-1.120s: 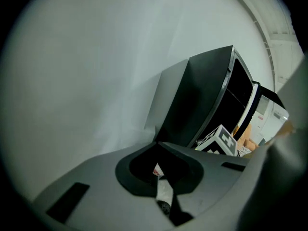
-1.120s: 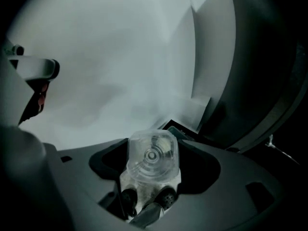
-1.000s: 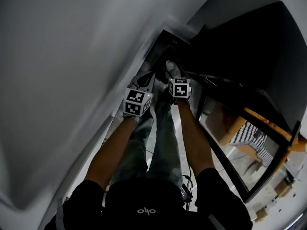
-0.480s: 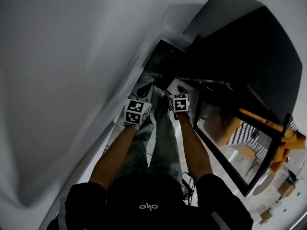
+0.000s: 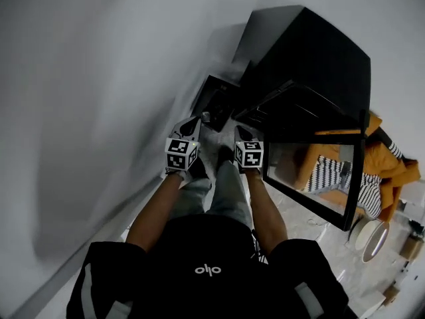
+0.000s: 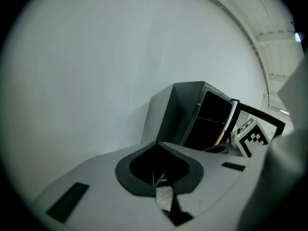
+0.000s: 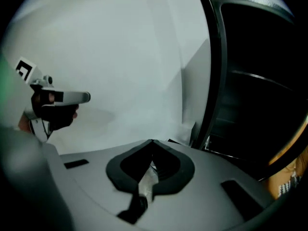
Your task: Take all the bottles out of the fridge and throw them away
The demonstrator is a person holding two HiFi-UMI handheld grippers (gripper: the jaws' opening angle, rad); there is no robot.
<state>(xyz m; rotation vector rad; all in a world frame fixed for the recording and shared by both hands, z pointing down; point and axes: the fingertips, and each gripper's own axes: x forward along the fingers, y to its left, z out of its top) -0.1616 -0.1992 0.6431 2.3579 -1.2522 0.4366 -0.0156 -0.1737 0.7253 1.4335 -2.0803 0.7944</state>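
No bottle shows in any view. The black fridge stands open ahead on the right, and its dark shelves look bare. Its open front also shows in the left gripper view as the fridge. A dark bin sits on the floor by the wall, left of the fridge. My left gripper is held above my legs with its jaws shut and empty, tips meeting. My right gripper hangs beside it. Its jaws have just been closing and are now shut on nothing.
The fridge's glass door swings out to my right, with orange and striped things seen through it. A white wall runs along the left. A round white object lies on the floor at the right.
Both grippers have risen away from the dark bin and drawn back toward my body. The head view has swung so the whole fridge and its open door are in view.
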